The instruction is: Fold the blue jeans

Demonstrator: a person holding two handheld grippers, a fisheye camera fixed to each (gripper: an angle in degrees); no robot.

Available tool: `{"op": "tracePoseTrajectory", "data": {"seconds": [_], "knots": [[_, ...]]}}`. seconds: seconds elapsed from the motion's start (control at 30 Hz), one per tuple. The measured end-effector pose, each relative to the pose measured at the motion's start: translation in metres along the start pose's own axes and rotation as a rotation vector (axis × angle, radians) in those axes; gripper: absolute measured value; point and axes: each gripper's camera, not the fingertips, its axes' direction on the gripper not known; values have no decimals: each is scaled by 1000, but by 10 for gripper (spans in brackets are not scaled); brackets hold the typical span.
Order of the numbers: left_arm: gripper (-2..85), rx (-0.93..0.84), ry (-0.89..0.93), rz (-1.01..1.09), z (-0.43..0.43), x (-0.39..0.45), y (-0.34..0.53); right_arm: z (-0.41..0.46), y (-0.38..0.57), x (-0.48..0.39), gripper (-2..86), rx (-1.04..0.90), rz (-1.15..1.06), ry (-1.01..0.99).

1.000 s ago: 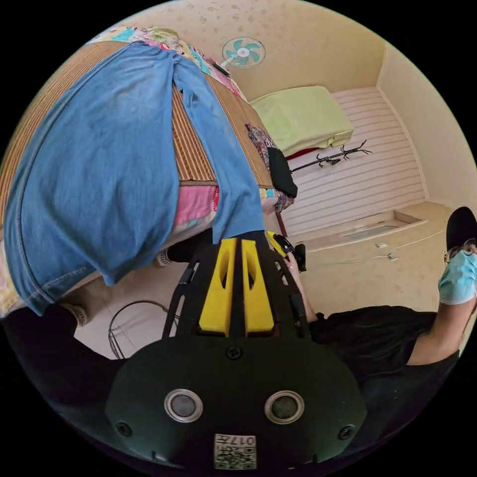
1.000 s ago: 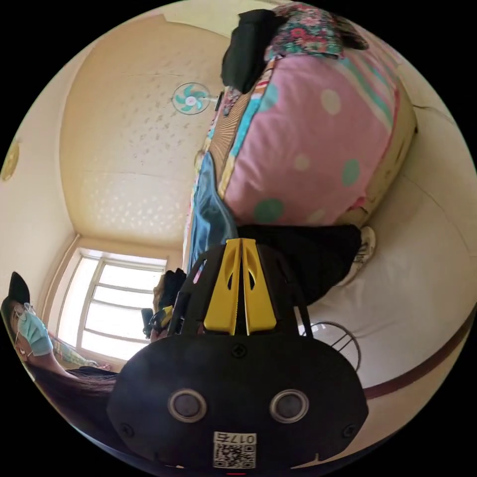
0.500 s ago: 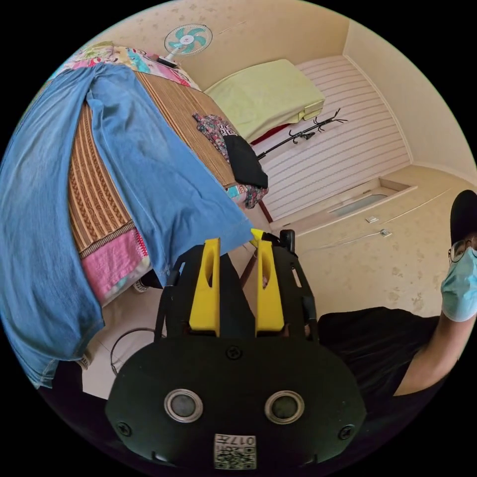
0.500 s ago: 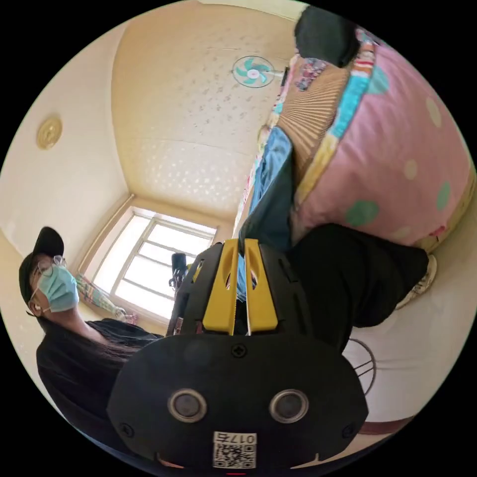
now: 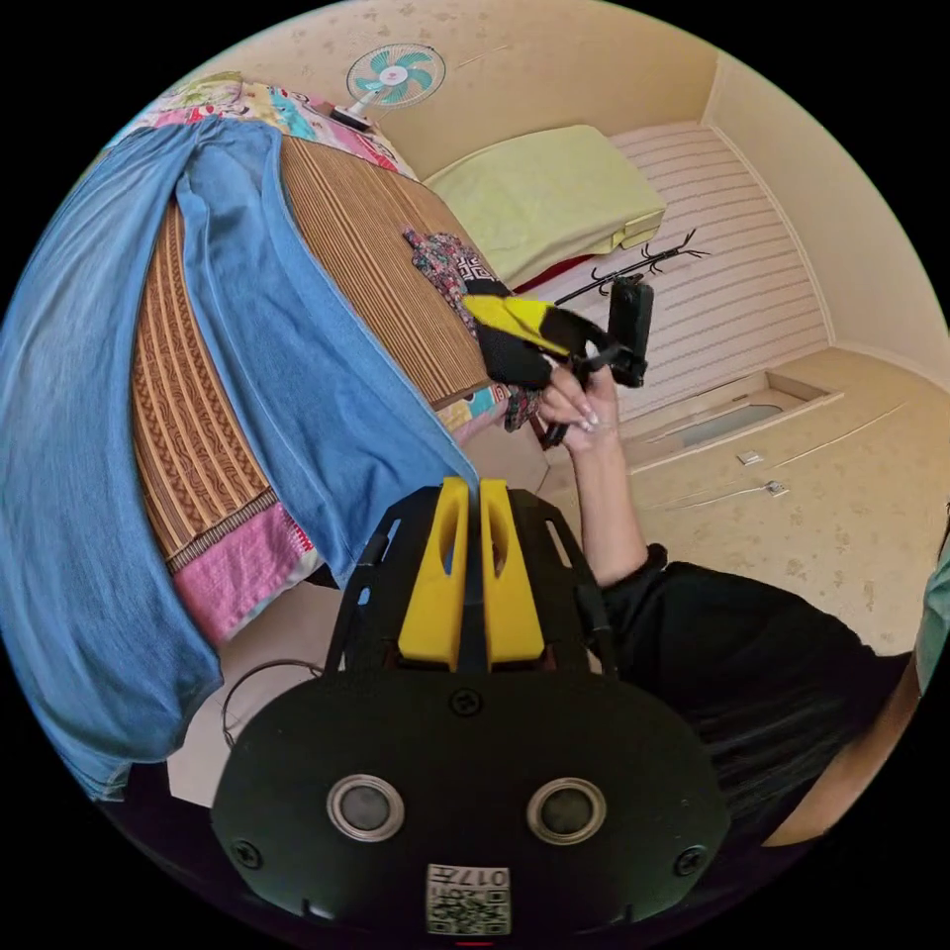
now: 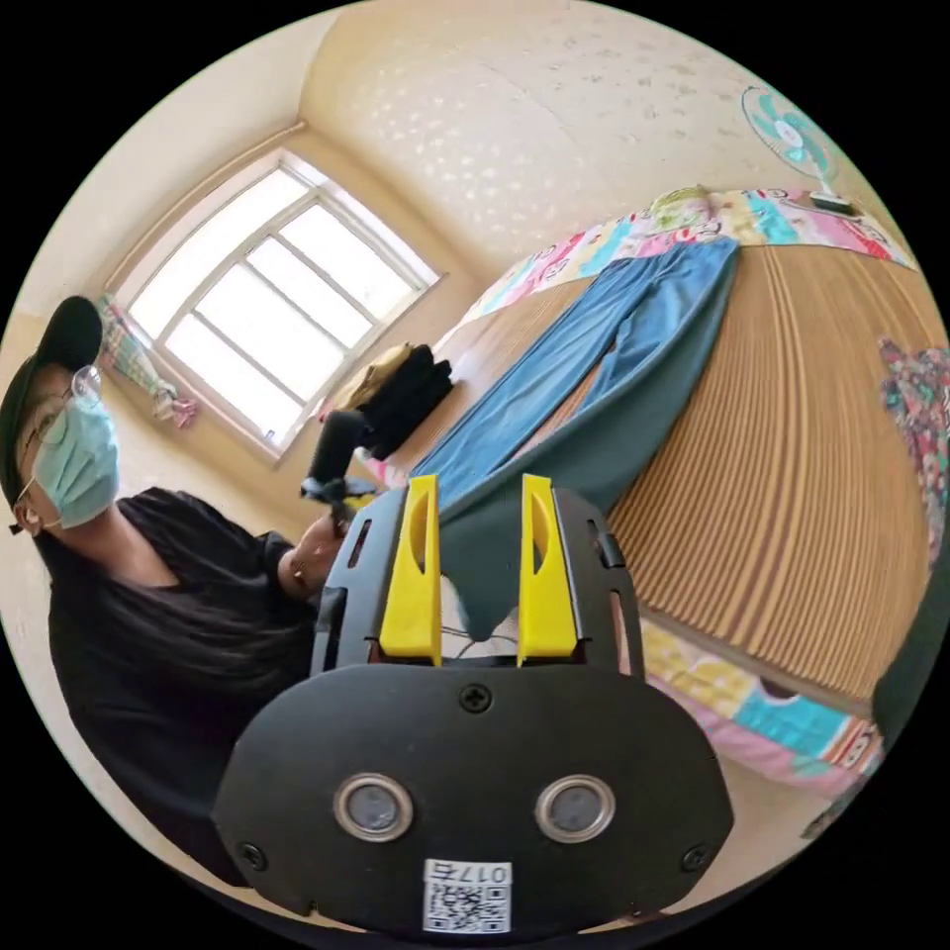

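The jeans (image 6: 604, 366) are laid unfolded along the bed (image 6: 792, 475), legs overhanging at 9 o'clock; every fold is left. The right gripper (image 6: 479, 495) is held apart, the left gripper (image 5: 473, 495) together, empty

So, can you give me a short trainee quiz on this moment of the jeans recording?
1. True or false: the right gripper has its jaws apart, with a leg end of the blue jeans between them.
2. What do the jeans lie on? A) the woven mat on the bed B) the floor C) a chair
3. Fill in: past the far end of the bed there is a teal-bladed ____.

Key: 1 true; 2 A; 3 fan.
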Motion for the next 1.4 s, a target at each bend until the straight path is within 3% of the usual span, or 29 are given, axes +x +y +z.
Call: {"op": "tracePoseTrajectory", "data": {"seconds": [0.13,0.27,0.37,0.47,0.53,0.7,0.77,0.8,0.87,0.97,1.13,1.2,1.33,1.4], "knots": [[-7,10,4,2,-3,16,3,72,-134,95,150,-99,142,299],[-8,68,21,-25,-19,28,4,146,-208,213,139,24,395,208],[-8,126,77,-42,-41,34,1,184,-223,255,92,82,492,291],[-8,149,56,-42,-73,40,-1,216,-236,258,27,95,472,503],[-8,204,52,-47,-112,39,6,245,-251,261,19,50,480,521],[-8,373,63,-83,-188,25,31,316,-294,192,19,144,310,565],[-8,385,44,-106,-204,19,32,330,-282,184,36,240,374,817],[-8,384,51,-133,-211,13,32,330,-277,191,62,245,422,840],[-8,391,61,-142,-217,8,32,336,-264,224,139,178,488,656],[-8,382,136,-142,-215,4,24,349,-250,245,157,164,495,421],[-8,372,161,-139,-212,20,5,387,-232,268,126,58,537,601],[-8,374,171,-145,-213,22,-2,396,-227,270,50,67,500,611],[-7,378,155,-170,-220,24,-9,423,-243,218,25,146,289,882],[-6,389,137,-186,-227,23,-4,458,-266,187,22,109,146,922]]}}
